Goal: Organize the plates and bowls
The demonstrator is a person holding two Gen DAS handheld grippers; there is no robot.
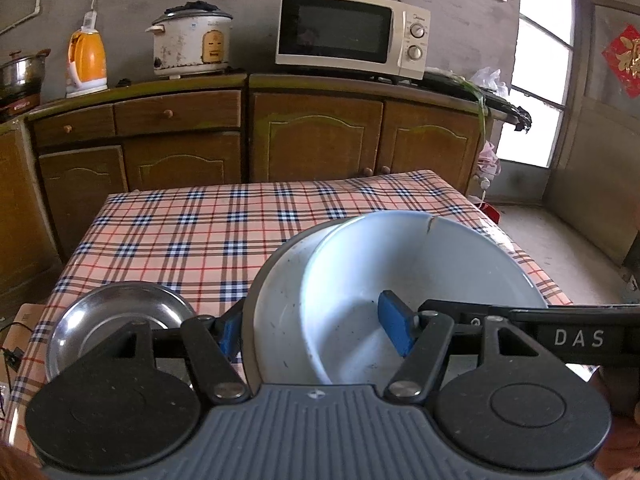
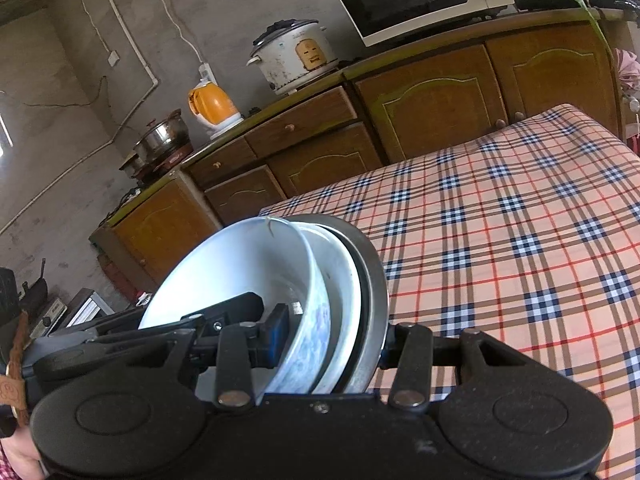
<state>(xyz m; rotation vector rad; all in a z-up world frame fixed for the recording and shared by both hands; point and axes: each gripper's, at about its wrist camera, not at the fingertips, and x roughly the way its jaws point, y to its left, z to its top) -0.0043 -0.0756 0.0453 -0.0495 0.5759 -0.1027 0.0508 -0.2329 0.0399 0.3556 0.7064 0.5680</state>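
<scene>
Both claws grip one nested stack from opposite sides, probably so it travels as a unit. The left claw point(image 1: 314, 330) is clenched across the rims of the white ceramic bowl point(image 1: 400, 264) and the grey metal dish point(image 1: 266, 300) under it, one blue pad inside, one outside. The right claw point(image 2: 334, 338) pinches the same stack, which seems to hold a third dish. Left of the left claw, a shallow steel plate point(image 1: 116, 312) lies on the plaid tabletop point(image 1: 192, 232).
</scene>
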